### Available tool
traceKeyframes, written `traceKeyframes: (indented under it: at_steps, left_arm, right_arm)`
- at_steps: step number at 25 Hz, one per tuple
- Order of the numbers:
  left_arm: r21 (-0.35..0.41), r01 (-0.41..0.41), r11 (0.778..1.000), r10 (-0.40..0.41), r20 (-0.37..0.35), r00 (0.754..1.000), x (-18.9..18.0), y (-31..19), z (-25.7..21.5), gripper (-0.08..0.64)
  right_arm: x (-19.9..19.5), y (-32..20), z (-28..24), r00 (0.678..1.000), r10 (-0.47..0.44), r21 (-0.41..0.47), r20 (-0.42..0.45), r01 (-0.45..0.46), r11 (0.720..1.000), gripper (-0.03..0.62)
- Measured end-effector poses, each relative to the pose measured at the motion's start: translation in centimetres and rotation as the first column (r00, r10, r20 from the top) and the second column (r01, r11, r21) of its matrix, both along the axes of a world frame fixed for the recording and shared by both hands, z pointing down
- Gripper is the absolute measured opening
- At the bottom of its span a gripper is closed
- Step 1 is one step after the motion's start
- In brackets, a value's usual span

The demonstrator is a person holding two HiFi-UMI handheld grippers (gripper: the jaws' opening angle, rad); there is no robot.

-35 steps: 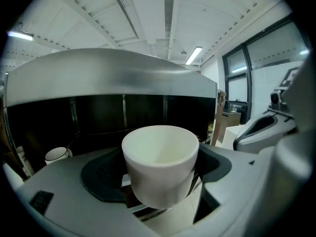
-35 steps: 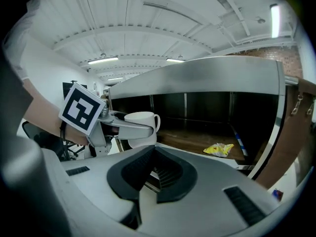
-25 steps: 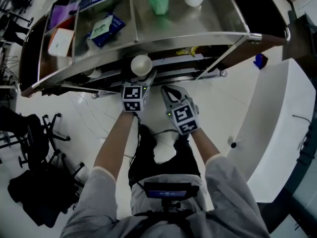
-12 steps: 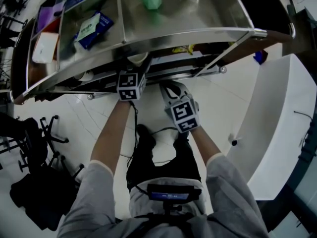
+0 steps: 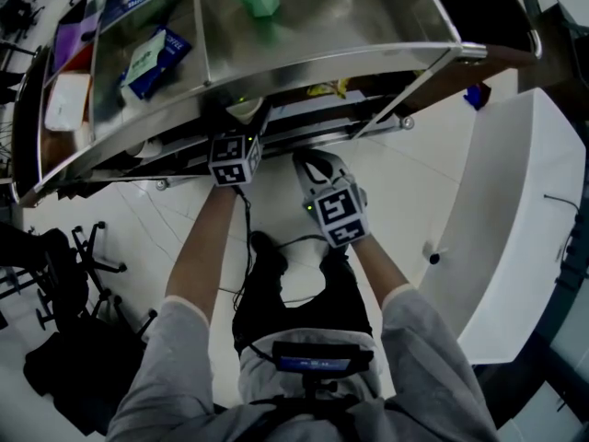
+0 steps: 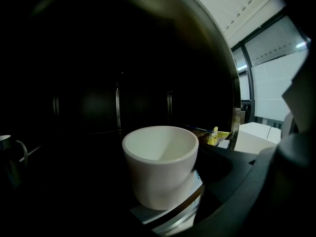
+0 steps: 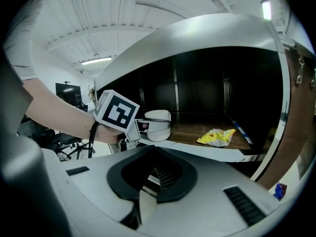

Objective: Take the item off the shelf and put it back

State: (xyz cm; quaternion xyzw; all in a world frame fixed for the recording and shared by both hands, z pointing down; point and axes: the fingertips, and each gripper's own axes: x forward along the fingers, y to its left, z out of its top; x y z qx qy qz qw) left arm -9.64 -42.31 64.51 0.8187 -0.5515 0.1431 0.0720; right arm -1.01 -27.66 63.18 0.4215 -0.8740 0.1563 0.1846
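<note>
Left gripper view: white cup close ahead, upright and empty, base just over the front lip of the lower shelf, dark interior behind. Out in front of the shelving a second ago, now tucked under the steel top shelf; from the head view, only a sliver of rim left showing. Clamped across its wall by the left gripper, jaws spread wide to take it. Not yet set down by the look of it; no telling whether touching the boards. Means return leg nearly done: probably only lowering and letting go left. Right gripper idle just beside, jaws together on nothing. Yellow packet further along the same shelf, well apart from the cup.
</note>
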Motion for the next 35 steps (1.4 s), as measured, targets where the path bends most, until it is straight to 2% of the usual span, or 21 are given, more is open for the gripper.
traceKeyframes:
  at_steps: [5,7,14,20,25,28,33,35]
  left_arm:
    - [0.004,0.011,1.0,-0.011,-0.021,1.0,0.0,0.1,0.1,0.428]
    - [0.003,0.004,1.0,-0.004,-0.027,1.0,0.1,0.2,-0.1,0.448]
    - [-0.021,-0.016,1.0,0.016,0.004,1.0,-0.7,2.1,-1.3,0.466]
    - [-0.08,-0.006,0.997,0.006,0.002,1.0,-2.7,7.4,-4.3,0.466]
    - [-0.133,-0.015,0.991,0.015,-0.002,1.0,-4.0,13.8,-7.3,0.457]
    - [-0.143,-0.009,0.99,0.006,-0.025,1.0,-4.7,17.1,-9.8,0.396]
    - [-0.108,0.036,0.993,-0.043,-0.065,0.997,-6.5,21.9,-14.1,0.254]
    - [-0.091,0.05,0.995,-0.057,-0.076,0.995,-7.3,22.9,-15.1,0.221]
  right_arm:
    - [0.4,0.4,0.4,1.0,0.005,-0.002,-0.006,-0.005,1.0,0.009]
    - [0.4,0.5,0.4,1.0,0.006,-0.001,-0.007,-0.006,1.0,0.009]
    - [0.6,1.1,-0.6,1.0,0.019,-0.016,-0.01,-0.019,1.0,0.009]
    - [0.9,2.7,-4.0,1.0,0.022,-0.018,-0.006,-0.022,1.0,0.009]
    - [1.6,4.8,-7.2,0.999,0.035,-0.021,-0.004,-0.035,0.999,0.009]
    - [2.2,5.9,-8.9,0.999,0.036,-0.009,-0.016,-0.036,0.999,0.009]
    - [3.4,8.0,-11.0,0.999,0.034,0.001,-0.019,-0.034,0.999,0.009]
    - [3.6,8.4,-11.5,0.999,0.037,0.01,-0.021,-0.037,0.999,0.009]
